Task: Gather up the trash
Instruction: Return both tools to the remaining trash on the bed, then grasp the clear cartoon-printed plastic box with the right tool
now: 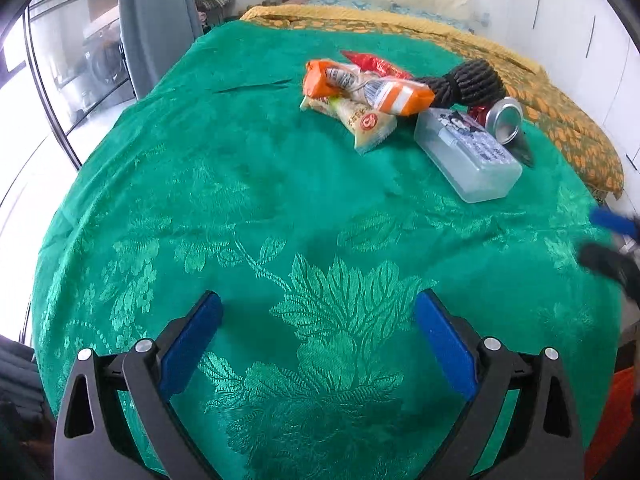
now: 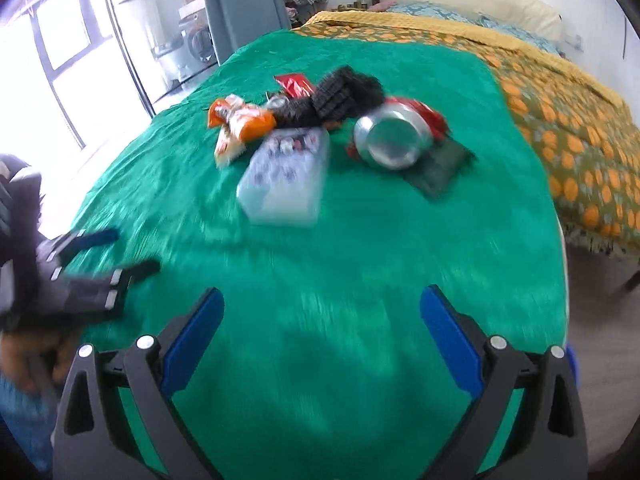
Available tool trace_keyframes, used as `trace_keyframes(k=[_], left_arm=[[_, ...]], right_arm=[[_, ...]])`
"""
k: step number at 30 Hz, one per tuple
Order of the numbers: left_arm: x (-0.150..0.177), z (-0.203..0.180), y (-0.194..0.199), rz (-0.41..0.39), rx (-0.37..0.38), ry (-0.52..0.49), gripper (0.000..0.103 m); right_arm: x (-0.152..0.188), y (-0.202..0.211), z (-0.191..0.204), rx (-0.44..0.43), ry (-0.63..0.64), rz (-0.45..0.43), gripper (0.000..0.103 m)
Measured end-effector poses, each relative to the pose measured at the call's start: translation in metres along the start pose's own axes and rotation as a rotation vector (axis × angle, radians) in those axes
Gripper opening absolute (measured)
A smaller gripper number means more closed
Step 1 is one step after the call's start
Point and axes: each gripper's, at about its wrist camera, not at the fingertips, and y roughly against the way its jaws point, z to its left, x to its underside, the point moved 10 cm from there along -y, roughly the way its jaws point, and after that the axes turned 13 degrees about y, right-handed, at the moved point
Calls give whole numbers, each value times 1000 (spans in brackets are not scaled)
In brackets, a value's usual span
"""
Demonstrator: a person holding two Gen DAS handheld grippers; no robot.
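A pile lies on the green cloth [image 1: 240, 200]: an orange snack wrapper [image 1: 368, 86], a pale yellow wrapper [image 1: 360, 120], a red wrapper [image 1: 376, 63], a clear plastic box [image 1: 468, 156], a silver can [image 1: 506, 120] on its side and a black rope coil [image 1: 468, 82]. My left gripper [image 1: 318, 316] is open and empty, well short of the pile. In the blurred right wrist view my right gripper [image 2: 322, 312] is open and empty too, with the can [image 2: 390, 140], box [image 2: 286, 178], orange wrapper [image 2: 248, 120] and rope [image 2: 340, 94] ahead. The right gripper [image 1: 600, 236] shows at the left view's right edge.
The green cloth [image 2: 400, 260] covers a round-looking surface; a bed with an orange-patterned cover [image 2: 580, 140] stands behind and to the right. A dark flat pouch [image 2: 440, 168] lies under the can. A grey curtain [image 1: 156, 20] and glass doors are at the back left. A hand holds the left gripper [image 2: 112, 256].
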Motion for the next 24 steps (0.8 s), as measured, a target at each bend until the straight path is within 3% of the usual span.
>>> trace_keyframes(k=[10,12,13,17,21,24], left_arm=[[1,-4,-5,0,-18,-6,98],[0,-3,-6,1,-17,-5,98],[0,-3,-6,1,-17,-5,98],[0,-3,-6,1,-17,-6,98],[1,-3,-5,0,-18,-6,98],[1,-2,-6,0,-20,-6,98]], right_arm=[[-55,-72,-1,14,-81,35,95],[-57,-76,-1,-1,-79,30,77],[-57,-75,-1,-6,-73,24,62],[-47,-59,-5,-18,-77,11,62],[-13,-26,-5,-24,-36,20,62],[14,-4,-8,23,7,20,62]])
